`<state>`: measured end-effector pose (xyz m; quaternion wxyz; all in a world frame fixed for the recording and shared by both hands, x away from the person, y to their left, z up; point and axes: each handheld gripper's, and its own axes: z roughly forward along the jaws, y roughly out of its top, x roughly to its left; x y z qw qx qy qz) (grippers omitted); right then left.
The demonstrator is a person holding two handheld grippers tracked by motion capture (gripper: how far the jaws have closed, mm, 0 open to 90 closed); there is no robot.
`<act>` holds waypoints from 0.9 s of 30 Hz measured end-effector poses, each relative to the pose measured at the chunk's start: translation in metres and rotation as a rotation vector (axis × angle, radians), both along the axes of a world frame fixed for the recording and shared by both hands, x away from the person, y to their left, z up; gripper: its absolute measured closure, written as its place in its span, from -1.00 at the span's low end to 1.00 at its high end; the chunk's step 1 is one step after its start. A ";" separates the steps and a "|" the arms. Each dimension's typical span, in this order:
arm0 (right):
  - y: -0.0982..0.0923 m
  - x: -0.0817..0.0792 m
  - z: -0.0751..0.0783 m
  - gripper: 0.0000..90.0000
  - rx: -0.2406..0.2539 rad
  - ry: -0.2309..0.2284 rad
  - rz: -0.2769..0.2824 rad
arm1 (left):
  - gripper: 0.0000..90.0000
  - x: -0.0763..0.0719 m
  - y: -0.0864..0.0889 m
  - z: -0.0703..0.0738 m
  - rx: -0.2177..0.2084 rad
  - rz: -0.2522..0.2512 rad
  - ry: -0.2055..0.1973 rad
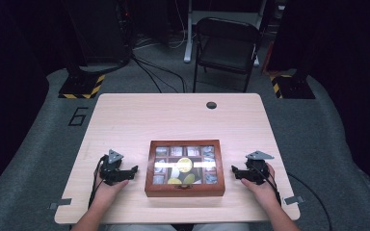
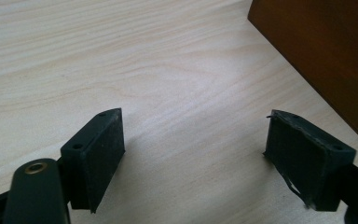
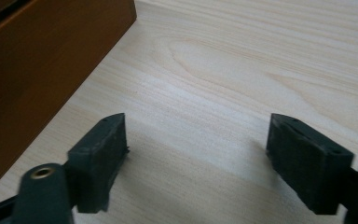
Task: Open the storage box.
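Readable writing: a large "6" [image 1: 78, 116] marked on the grey floor off the far left corner of the table [image 1: 139, 115]. No brand or label legible on the box or on my grippers.

Left gripper [image 1: 132, 172]: fingers [image 2: 100, 151] spread wide apart, nothing between them, bare light wood below. Pads touch no object. The box wall shows in the left gripper view as a dark brown slab at upper right [image 2: 326, 51], near my right-hand finger but apart from it.

Right gripper [image 1: 234, 171]: fingers [image 3: 100, 156] likewise wide apart, gap empty, bare table under them. In the right gripper view the box side fills the upper left [image 3: 42, 65], close to the finger on that side, no contact.

Both grippers rest in my hands at table level, one on either side of the box, fingers pointing inward toward it. Left hand [image 1: 107, 190], right hand [image 1: 262, 185].

Wooden box [image 1: 184, 188]: reddish-brown, rectangular, lid closed, sitting flat near the table's front edge, centred between my two grippers. Lid has a glass window over a grid of small compartments; packets inside look grey-blue, with yellow-green round patches in the middle that I cannot make out. Glare streaks cross the glass. A small metal clasp [image 1: 185, 186] shows on the front wall facing me.

Behind the table: a dark folding chair [image 1: 226, 45].
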<state>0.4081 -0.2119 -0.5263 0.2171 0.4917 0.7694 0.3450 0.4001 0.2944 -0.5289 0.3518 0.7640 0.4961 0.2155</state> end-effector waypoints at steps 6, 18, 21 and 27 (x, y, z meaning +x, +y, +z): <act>0.000 -0.003 0.009 -0.31 0.033 0.019 -0.015 | -0.36 -0.002 0.002 0.006 -0.021 0.030 0.023; 0.005 -0.014 0.023 -0.26 0.030 0.005 0.033 | -0.25 -0.012 -0.004 0.022 -0.062 0.013 0.033; 0.005 -0.017 0.027 -0.25 0.036 0.004 0.035 | -0.24 -0.015 -0.006 0.025 -0.080 -0.001 0.033; 0.006 -0.024 0.034 -0.25 0.045 0.013 0.057 | -0.24 -0.022 -0.006 0.032 -0.104 -0.017 0.044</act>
